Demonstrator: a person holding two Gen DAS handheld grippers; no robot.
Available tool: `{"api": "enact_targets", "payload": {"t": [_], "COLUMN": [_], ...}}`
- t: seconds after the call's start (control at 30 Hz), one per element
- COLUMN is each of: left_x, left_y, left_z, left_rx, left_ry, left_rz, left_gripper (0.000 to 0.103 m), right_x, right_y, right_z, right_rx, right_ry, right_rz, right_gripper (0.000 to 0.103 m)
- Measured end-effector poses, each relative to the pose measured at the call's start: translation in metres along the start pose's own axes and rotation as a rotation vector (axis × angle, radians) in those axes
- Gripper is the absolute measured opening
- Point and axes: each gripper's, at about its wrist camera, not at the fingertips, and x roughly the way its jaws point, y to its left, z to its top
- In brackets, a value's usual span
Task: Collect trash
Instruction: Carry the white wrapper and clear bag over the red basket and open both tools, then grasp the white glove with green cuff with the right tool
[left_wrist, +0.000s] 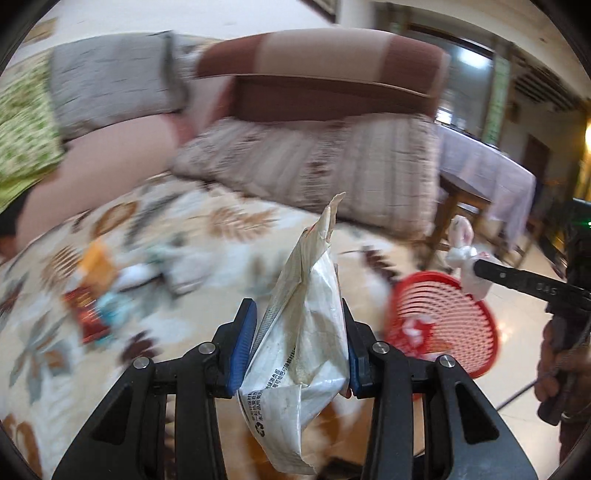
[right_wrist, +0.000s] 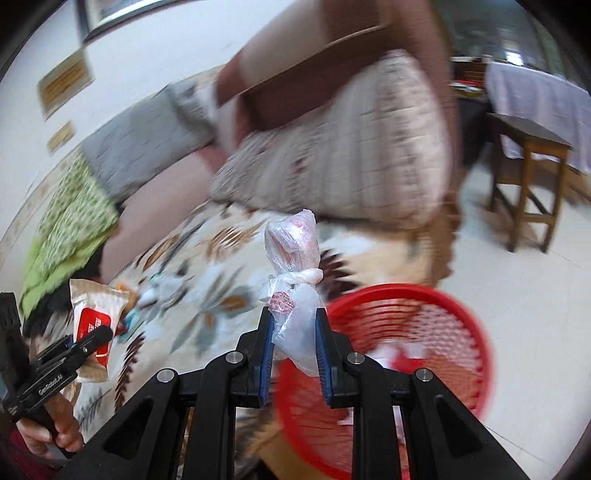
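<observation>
Fingers of the left gripper (left_wrist: 299, 343) pinch a crumpled white wrapper (left_wrist: 303, 354), its long axis upright along the fingers. To their right lies the red mesh basket (left_wrist: 443, 321), beside the patterned bedcover (left_wrist: 166, 229). Fingers of the right gripper (right_wrist: 293, 347) pinch a knotted clear plastic bag (right_wrist: 291, 295), also upright. The basket (right_wrist: 424, 332) sits just right of and below this bag, so the right hand appears nearer the drop.
</observation>
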Motion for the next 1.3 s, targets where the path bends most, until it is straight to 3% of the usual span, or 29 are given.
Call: {"api": "enact_targets", "payload": {"t": [0.17,0.33,0.4,0.5,0.57,0.67,0.77,0.97,1.17,1.3], "left_x": [0.037,0.071,0.083,0.086,0.081,0.066,0.045,0.008,-0.031,-0.047], "left_y": [-0.064,-0.11,-0.121,-0.123,-0.119,-0.102,-0.077,-0.008,0.079,0.138], "left_z": [0.02,0.022,0.022,0.021,0.02,0.018,0.013,-0.009,-0.028,-0.041], "left_rx": [0.04,0.079,0.083,0.07,0.072,0.067,0.04,-0.012,-0.14,-0.226], "left_ry": [0.065,0.145,0.18,0.185,0.174,0.143,0.111,0.084,0.06,0.038], "left_rz": [-0.141,-0.227,-0.239,-0.241,-0.23,-0.181,-0.106,0.084,0.252,0.41], "left_gripper": [0.041,0.042,0.049,0.059,0.06,0.061,0.066,0.066,0.066,0.066], "right_x": [-0.009,0.007,0.014,0.008,0.003,0.0,0.004,0.024,0.051,0.076], "right_y": [-0.039,-0.067,-0.075,-0.081,-0.079,-0.067,-0.038,0.048,0.124,0.173], "right_z": [0.003,-0.009,-0.013,-0.015,-0.011,-0.005,0.0,-0.002,-0.005,-0.011], "right_rx": [0.081,0.148,0.161,0.171,0.144,0.097,0.016,-0.18,-0.256,-0.299], "right_ry": [-0.013,0.044,0.076,0.063,0.044,0.025,0.014,-0.007,0.008,0.058], "right_rz": [-0.045,-0.077,-0.109,-0.115,-0.134,-0.143,-0.147,-0.142,-0.015,0.062], "right_gripper": [0.023,0.028,0.036,0.036,0.04,0.051,0.056,0.065,0.065,0.065]}}
